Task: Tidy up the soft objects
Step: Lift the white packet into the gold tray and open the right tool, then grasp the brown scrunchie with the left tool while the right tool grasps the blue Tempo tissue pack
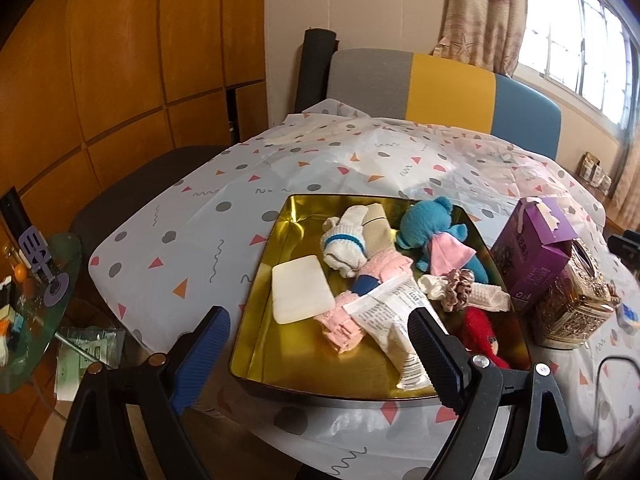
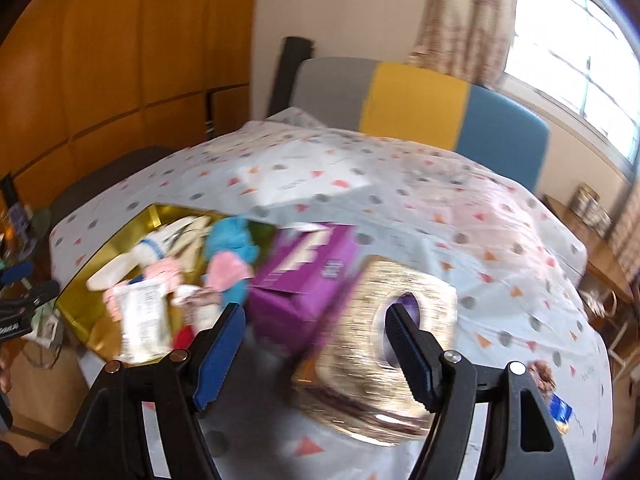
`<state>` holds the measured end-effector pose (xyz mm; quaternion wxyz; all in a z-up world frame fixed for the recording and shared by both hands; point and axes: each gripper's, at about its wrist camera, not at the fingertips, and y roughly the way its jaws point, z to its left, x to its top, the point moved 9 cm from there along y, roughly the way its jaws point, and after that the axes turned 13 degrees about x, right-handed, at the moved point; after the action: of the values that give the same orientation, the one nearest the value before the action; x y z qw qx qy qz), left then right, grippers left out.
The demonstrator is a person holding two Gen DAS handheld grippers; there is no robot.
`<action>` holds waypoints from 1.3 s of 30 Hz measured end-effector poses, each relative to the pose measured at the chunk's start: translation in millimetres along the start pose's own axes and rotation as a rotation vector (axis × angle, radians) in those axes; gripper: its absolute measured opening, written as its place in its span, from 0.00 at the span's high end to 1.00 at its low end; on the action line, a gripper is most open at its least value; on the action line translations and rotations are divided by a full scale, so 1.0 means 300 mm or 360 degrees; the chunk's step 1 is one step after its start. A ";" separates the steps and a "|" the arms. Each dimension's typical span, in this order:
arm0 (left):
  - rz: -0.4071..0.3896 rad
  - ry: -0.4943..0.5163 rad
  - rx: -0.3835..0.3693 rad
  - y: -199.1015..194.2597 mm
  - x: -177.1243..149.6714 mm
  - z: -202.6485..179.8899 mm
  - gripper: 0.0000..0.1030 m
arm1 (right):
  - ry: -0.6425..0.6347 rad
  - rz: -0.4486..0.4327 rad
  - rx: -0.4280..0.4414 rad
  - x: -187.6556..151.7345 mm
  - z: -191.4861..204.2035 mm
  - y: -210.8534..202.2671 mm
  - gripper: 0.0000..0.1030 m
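Several soft objects, a blue plush toy (image 1: 430, 226) and rolled socks (image 1: 346, 240) among them, lay gathered in the gold tray (image 1: 280, 344) ahead of the left claw (image 1: 320, 344), apparently to keep them together. Both claws, the right claw (image 2: 314, 340) included, stood apart, empty.

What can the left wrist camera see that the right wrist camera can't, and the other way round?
Only the left wrist view shows the white pad lying flat in the tray and the small glass side table with a purple spatula.

Only the right wrist view shows the oval opening on top of the gold tissue box, though that view is blurred.

Both show the gold tray of soft things, the blue plush toy, the purple box, the patterned tablecloth, and each camera's own open hand-held gripper: left, right.
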<state>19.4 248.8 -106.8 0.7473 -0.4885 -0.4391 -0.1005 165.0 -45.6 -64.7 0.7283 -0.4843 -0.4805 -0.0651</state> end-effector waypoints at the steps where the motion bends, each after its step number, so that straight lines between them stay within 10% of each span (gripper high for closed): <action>1: -0.0002 0.0007 -0.0003 -0.003 0.002 -0.006 0.12 | 0.0026 -0.0008 -0.0028 -0.003 -0.038 -0.016 0.28; 11: -0.0033 0.0127 -0.0056 -0.040 0.019 -0.124 0.12 | 0.0450 -0.0076 -0.0382 -0.108 -0.532 -0.182 0.28; 20: -0.0202 0.0345 -0.0278 -0.177 0.121 -0.380 0.12 | 0.1181 -0.0038 -0.0686 -0.445 -1.068 -0.259 0.28; 29: -0.0324 0.0634 -0.0704 -0.386 0.214 -0.833 0.12 | 0.1549 -0.0004 -0.0650 -0.665 -1.222 -0.272 0.28; 39: -0.0041 0.0820 -0.1059 -0.481 0.152 -1.375 0.12 | 0.1374 0.0233 -0.0551 -0.657 -1.284 -0.156 0.28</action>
<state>193.2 -148.6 -36.3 0.6328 -0.6566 -0.1875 -0.3650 279.5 -438.8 -211.7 0.7727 -0.5599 -0.0803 -0.2882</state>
